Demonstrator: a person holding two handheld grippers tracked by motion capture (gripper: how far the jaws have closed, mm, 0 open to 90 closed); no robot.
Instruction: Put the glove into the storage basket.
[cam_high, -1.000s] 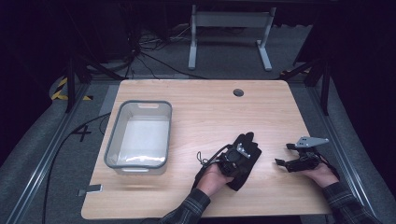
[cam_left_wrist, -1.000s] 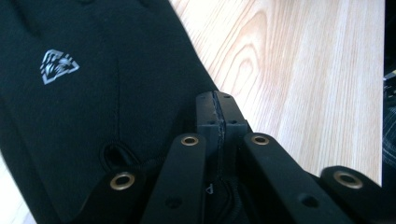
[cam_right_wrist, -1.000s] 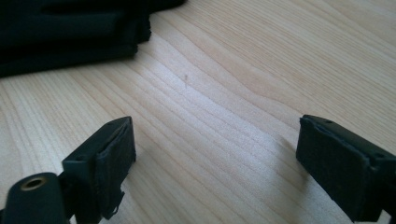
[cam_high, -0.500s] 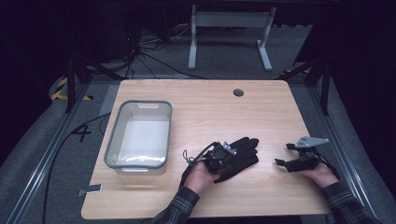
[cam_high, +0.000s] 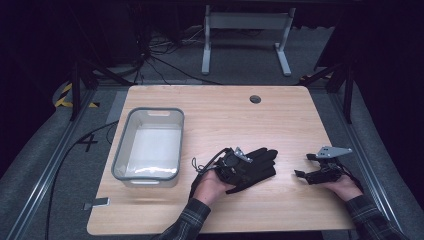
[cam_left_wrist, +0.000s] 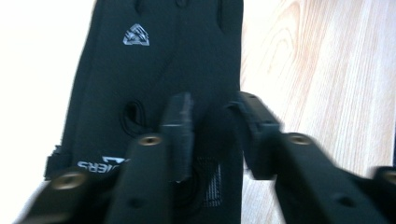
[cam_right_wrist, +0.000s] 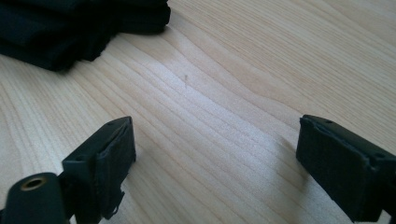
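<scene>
Left gripper first: its jaws are seen parted to a middling gap and have just been opening. Nothing is clamped. In the left gripper view the black glove is lying flat under and between the two pads, and no pinch on the fabric can be made out. Right gripper is held wide open over bare wood, nothing between its jaws, well apart from the glove.

Now the scene, big to small. The wooden table is taken up on its left by a clear plastic tub. The glove is found near the front middle of the table, just to the right of the tub but not in it, fingers pointing away from the left gripper. A small white logo is shown on the back of it.

What could go wrong from here?

- **Snagging:** the pads are sitting right at the cuff, so the cloth could be caught on a jaw edge and dragged along if the gripper is pulled back low.
- **A thin pinch:** if a fresh grip is taken, only the top layer might be caught, and the limp glove could be dropped on the tub's rim.
- **Misjudged closing:** black fabric against black jaws is hard to read, so a closing could easily be misjudged.
</scene>
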